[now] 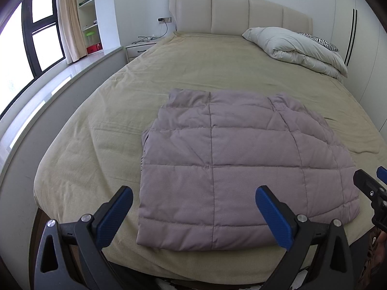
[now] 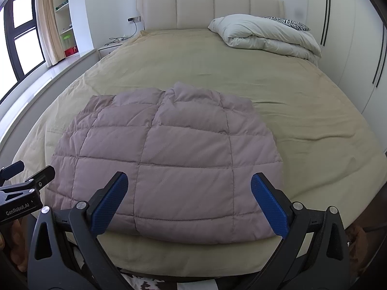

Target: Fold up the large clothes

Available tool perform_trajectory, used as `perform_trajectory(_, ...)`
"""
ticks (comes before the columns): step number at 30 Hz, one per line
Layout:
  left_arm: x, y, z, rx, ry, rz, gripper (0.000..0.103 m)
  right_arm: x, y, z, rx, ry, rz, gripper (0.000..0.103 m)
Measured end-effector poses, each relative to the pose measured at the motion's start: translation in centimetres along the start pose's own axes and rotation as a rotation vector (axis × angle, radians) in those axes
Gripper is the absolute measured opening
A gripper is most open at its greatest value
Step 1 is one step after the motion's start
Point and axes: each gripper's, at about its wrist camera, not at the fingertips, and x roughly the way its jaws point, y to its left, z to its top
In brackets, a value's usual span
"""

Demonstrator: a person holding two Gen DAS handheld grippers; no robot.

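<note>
both my left gripper (image 1: 194, 201) and right gripper (image 2: 187, 188) hang released above the near hem of the quilted jacket (image 2: 167, 154), lying flat in a compact rectangle on the bed (image 2: 302, 111).

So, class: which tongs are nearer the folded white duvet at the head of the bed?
Right, though only slightly. The right tongs hover open over the jacket's near right part, the duvet's side; the left tongs hover open over its near left part.

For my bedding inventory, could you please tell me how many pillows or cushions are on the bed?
1 for certain: a zebra-print pillow at the headboard end, mostly hidden behind the folded white duvet. More may be hidden behind the duvet.
</note>
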Motion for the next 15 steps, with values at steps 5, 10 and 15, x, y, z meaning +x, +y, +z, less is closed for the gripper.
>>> perform_trajectory(5,0.01,-0.04,-0.01,0.001,0.001,-0.001,0.103,-0.01,0.04,-0.01,-0.001,-0.001,0.000,0.103)
perform_trajectory(10,0.03,-0.07,-0.03,0.002,0.001,0.000,0.103,0.04,0.17,-0.10,0.002,0.004,-0.001,0.103)
perform_trajectory(15,0.05,-0.07,-0.07,0.004,0.002,-0.003,0.103,0.13,0.29,-0.21,0.005,0.009,-0.004,0.103)
